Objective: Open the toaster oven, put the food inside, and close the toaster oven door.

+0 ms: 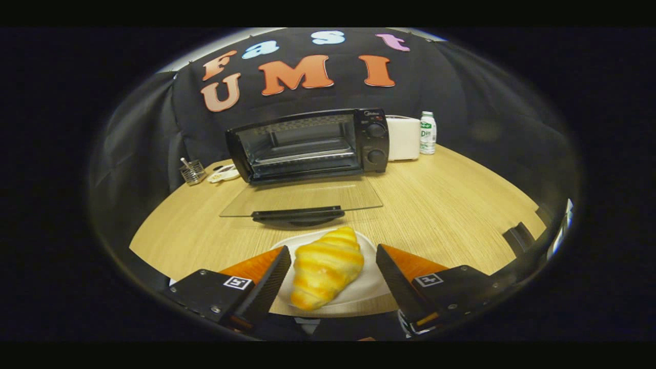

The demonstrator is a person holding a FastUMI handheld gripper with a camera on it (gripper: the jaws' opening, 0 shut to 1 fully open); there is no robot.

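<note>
**Croissant between spread fingers, oven door down**

Gripper view. My gripper [333, 264] is spread wide, one finger on each side of the croissant [325, 267]; I see a gap on both sides, so neither finger presses on it. Count: one croissant, lying on one white plate [370, 287] that sits near the table's close edge, partly under the fingers.

Beyond the plate, one black toaster oven [312, 146] stands toward the back of the round wooden table [441, 205]. Its glass door [302, 200] is folded fully down, flat over the tabletop, with the dark handle [298, 214] at the door's front edge, just beyond the plate's far rim. The cavity is open, wire rack visible inside. Two knobs on the right panel.

Other items, one each: a white toaster [403, 137] touching or just beside the oven's right side, a small bottle [427, 133] right of that, a wire holder [191, 171] and a small white dish [224, 175] left of the oven.

Open room: bare tabletop right of the door and plate, and a narrower bare strip to the left.
</note>
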